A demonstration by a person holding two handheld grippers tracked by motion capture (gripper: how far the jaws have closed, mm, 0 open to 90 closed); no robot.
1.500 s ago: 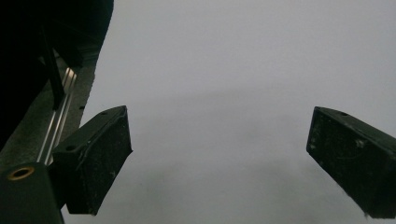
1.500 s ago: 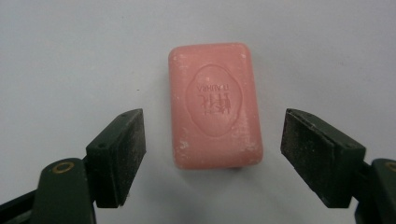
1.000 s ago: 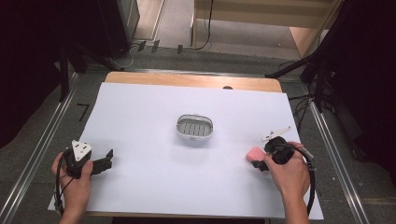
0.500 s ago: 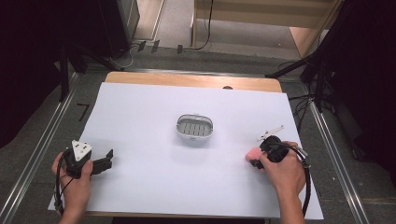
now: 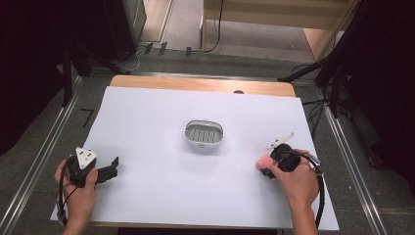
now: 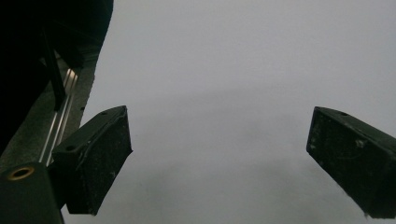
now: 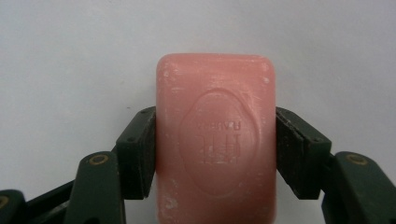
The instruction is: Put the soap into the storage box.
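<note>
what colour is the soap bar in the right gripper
Pink; the soap bar shows best in the right gripper view, clamped in the right gripper.

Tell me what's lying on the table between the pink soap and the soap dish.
Nothing. In the high view, the white sheet is bare between the soap, gripped by the right gripper, and the soap dish.

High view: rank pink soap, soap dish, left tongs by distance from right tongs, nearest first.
From the right tongs:
1. Pink soap, clamped between their jaws.
2. Soap dish, table centre, up-left.
3. Left tongs, far left by the near edge.
</note>
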